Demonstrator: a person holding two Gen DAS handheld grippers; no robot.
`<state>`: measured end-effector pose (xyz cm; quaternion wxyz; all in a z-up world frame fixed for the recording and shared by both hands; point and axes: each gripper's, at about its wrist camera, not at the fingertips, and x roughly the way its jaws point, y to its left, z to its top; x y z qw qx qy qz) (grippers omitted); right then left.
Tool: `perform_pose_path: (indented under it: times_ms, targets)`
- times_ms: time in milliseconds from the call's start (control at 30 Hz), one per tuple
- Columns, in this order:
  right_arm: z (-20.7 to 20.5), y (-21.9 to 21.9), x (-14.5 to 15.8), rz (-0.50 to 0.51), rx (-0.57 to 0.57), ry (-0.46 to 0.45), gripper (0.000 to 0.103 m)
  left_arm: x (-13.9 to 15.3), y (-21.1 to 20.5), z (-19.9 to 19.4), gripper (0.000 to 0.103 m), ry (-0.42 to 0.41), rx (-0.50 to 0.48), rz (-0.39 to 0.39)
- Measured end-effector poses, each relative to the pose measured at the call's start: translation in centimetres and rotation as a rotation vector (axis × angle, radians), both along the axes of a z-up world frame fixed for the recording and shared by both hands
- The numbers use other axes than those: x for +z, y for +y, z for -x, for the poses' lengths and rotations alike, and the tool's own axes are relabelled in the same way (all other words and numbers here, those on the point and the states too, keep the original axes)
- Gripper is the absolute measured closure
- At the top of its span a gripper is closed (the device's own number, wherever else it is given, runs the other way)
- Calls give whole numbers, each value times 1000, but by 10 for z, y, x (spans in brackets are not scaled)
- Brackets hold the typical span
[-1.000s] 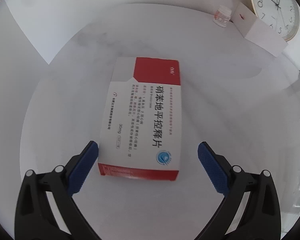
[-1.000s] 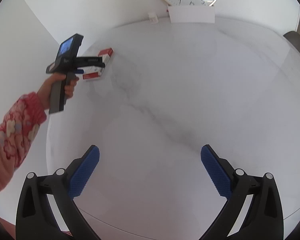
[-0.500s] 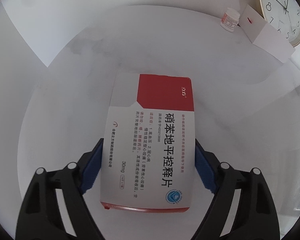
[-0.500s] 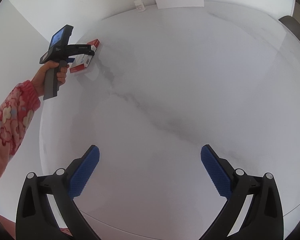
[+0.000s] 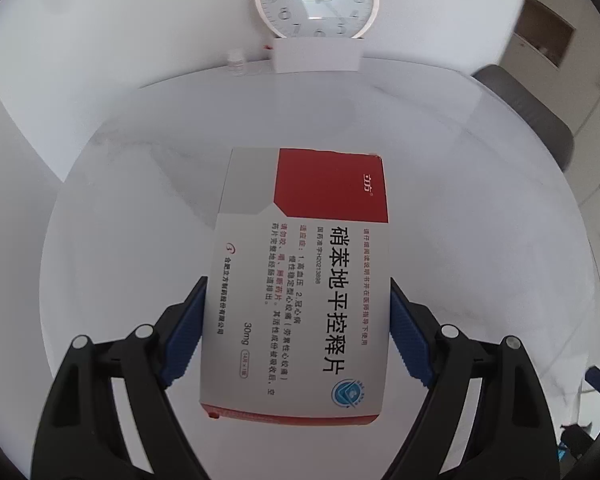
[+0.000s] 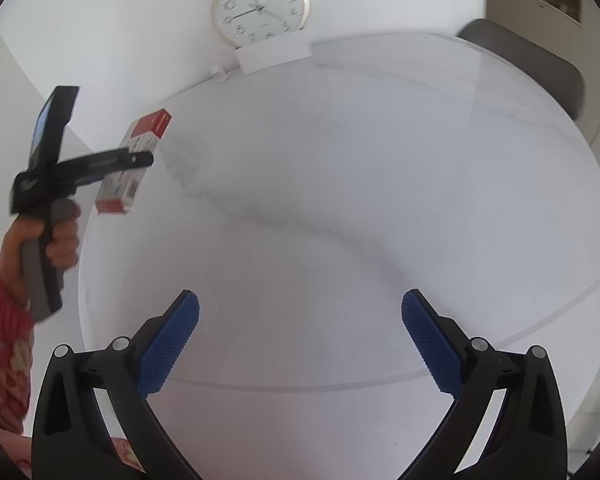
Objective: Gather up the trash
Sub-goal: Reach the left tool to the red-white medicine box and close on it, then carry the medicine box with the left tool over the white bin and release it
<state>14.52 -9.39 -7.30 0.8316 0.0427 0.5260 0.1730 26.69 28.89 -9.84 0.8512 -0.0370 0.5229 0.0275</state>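
The left gripper (image 5: 296,332) clamps a red-and-white medicine box (image 5: 300,288) above the white marble table (image 5: 480,240); the right gripper (image 6: 300,340) hangs open, empty.

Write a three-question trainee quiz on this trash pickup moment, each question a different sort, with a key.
1. True or false: the left gripper is shut on the medicine box.
2. Multiple choice: in the right wrist view, the medicine box is
A. lying flat on the table
B. lifted off the table and tilted
C. standing against the clock
3. Fill in: the right gripper is ____ and holds nothing.

Key: 1 true. 2 B. 3 open.
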Motion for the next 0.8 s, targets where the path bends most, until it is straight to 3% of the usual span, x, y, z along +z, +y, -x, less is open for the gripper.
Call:
perform_pose_path:
  times_ms: [233,400,533,667,800]
  targets:
    - [80,-100,12,5,-112,-35,3,25,-130,88,23,-5,-166,17]
    - [141,-184,17,21,-230,-54,3,36,-215,141,23,-49,-318,-35]
    - [190,-255,15,56,-362,-55,3,39,-309,203,23,-62,-563,-25]
    - [254,-337,2,60,-540,-18,3,21,-397,278,23,-19,-796,19]
    - [311,-395,-15,65,-683,30,3,-21,-473,338,23,63,-987,-9]
